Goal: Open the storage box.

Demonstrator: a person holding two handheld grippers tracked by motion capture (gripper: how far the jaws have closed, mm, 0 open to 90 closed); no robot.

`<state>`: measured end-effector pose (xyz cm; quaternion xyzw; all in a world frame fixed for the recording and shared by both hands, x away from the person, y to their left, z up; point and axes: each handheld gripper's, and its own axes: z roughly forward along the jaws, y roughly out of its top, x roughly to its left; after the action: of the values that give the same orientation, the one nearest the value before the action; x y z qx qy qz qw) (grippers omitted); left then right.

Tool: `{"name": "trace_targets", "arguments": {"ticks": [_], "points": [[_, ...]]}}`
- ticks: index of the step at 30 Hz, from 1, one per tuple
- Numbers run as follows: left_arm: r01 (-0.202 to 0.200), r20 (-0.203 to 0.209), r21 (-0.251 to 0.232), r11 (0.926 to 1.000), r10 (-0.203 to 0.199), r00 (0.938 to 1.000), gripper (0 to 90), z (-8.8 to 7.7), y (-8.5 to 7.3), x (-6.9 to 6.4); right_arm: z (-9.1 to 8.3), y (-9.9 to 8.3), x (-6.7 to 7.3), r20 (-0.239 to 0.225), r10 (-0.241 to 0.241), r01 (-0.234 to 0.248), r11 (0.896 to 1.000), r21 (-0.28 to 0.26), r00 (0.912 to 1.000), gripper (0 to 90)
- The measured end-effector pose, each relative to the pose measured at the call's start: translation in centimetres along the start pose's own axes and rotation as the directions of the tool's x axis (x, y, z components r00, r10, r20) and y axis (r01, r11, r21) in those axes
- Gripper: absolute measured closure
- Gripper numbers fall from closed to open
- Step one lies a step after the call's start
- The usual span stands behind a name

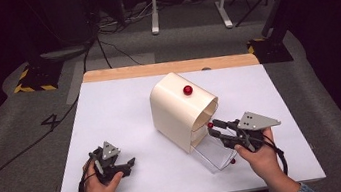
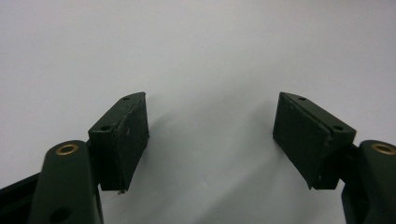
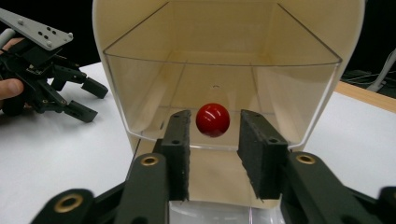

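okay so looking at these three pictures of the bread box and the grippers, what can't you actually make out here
- Right gripper, right gripper view: the red knob sits between its jaws, but contact cannot be told.
- Bread box, high view: its interior faces away, hidden by its cream shell.
- Clear door, high view: partly covered by the right gripper, edges faint.
- Left gripper, left gripper view: the bottom edge cuts off its body.
- Room beyond the table, high view: too dark.

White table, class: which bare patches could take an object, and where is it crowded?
Free patches on the white table: the far-left stretch between the cream box and the left edge, and the far-right corner beyond the box. Crowded: the near right, where the right gripper meets the box's clear drawer, and around the left gripper.
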<state>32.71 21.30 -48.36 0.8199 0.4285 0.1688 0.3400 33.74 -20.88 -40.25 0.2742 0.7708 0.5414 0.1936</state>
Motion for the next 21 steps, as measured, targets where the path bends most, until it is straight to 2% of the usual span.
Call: {"name": "trace_targets", "arguments": {"ticks": [3, 10, 16, 17, 18, 21], "points": [[0.003, 0.001, 0.0, 1.0, -0.003, 1.0, 26.9, 0.0, 0.0, 0.0, 0.2, 0.0, 0.1, 0.001, -0.004, 0.004, 1.0, 0.009, 1.0, 74.0], [0.005, 0.005, 0.002, 1.0, -0.005, 1.0, 26.9, 0.0, 0.0, 0.0, 0.0, 0.0, 0.4, 0.012, -0.022, 0.022, 1.0, 0.007, 0.9997, 74.4], [0.005, 0.005, 0.006, 1.0, -0.005, 1.0, 26.9, 0.0, 0.1, 0.1, -1.4, -0.2, 0.6, 0.014, -0.029, 0.029, 1.0, 0.008, 0.9995, 74.4], [0.005, 0.005, 0.007, 1.0, -0.005, 1.0, 26.9, 0.0, 0.1, 0.1, -2.3, -0.4, 0.7, 0.012, -0.026, 0.026, 1.0, 0.008, 0.9996, 74.4], [0.005, 0.005, 0.007, 1.0, -0.005, 1.0, 26.9, 0.0, 0.1, 0.1, -2.3, -0.4, 0.7, 0.012, -0.026, 0.026, 1.0, 0.008, 0.9996, 74.4], [0.007, 0.006, 0.005, 1.0, -0.007, 1.0, 26.9, 0.0, 0.1, 0.1, -4.0, -0.8, 0.7, 0.013, -0.017, 0.016, 1.0, 0.013, 0.9998, 74.4]]}}
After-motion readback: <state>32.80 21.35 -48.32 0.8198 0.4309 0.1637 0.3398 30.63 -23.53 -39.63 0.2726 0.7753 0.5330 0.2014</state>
